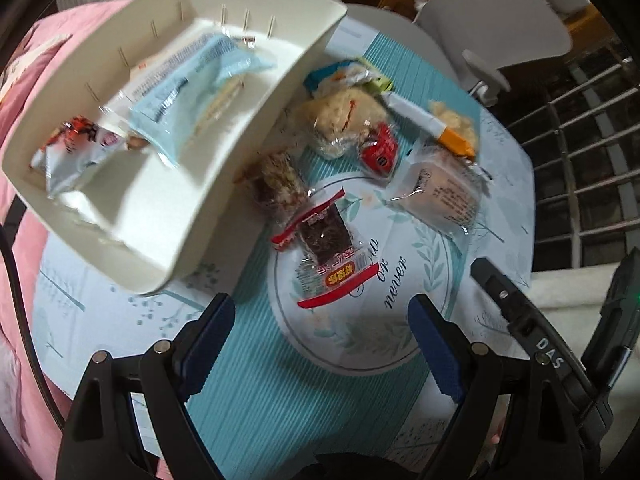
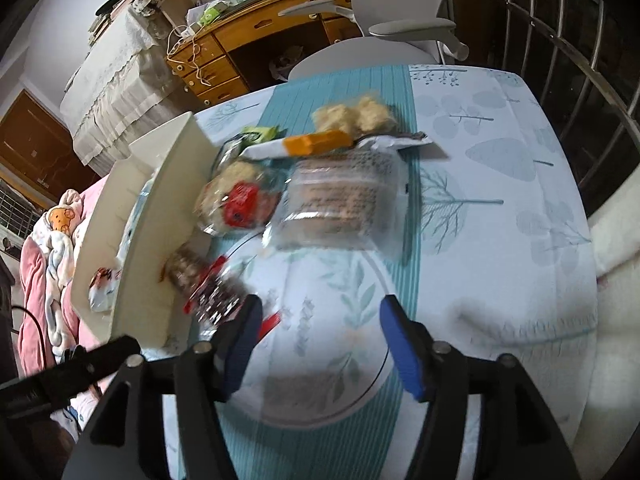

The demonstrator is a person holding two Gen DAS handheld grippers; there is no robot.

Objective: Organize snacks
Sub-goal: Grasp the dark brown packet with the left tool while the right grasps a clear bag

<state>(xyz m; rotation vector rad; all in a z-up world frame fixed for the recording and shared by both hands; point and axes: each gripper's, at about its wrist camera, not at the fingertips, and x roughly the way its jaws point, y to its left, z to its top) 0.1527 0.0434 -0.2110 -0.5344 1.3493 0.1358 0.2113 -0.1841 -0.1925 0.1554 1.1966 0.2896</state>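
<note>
A cream plastic bin [image 1: 224,184] stands on the table at the left and holds a pale blue packet [image 1: 188,92] and a red-and-silver packet [image 1: 76,144]. Loose wrapped snacks lie beside it: a dark bar in a red-edged clear wrapper [image 1: 326,252], a nut bar [image 1: 276,184], a small red packet [image 1: 380,154], a clear-wrapped brown cake [image 1: 444,192] and an orange-ended stick [image 1: 436,128]. My left gripper [image 1: 320,316] is open above the dark bar, nothing between its blue pads. My right gripper [image 2: 320,320] is open over the table, empty, with the dark bar [image 2: 220,296] just left of its left pad.
The table [image 2: 500,240] has a pale leaf-print cloth with a teal strip. A white chair [image 2: 400,12] stands behind it, a wooden desk [image 2: 248,36] farther back. A metal railing [image 2: 560,60] runs along the right. Pink bedding [image 1: 24,220] lies left of the bin.
</note>
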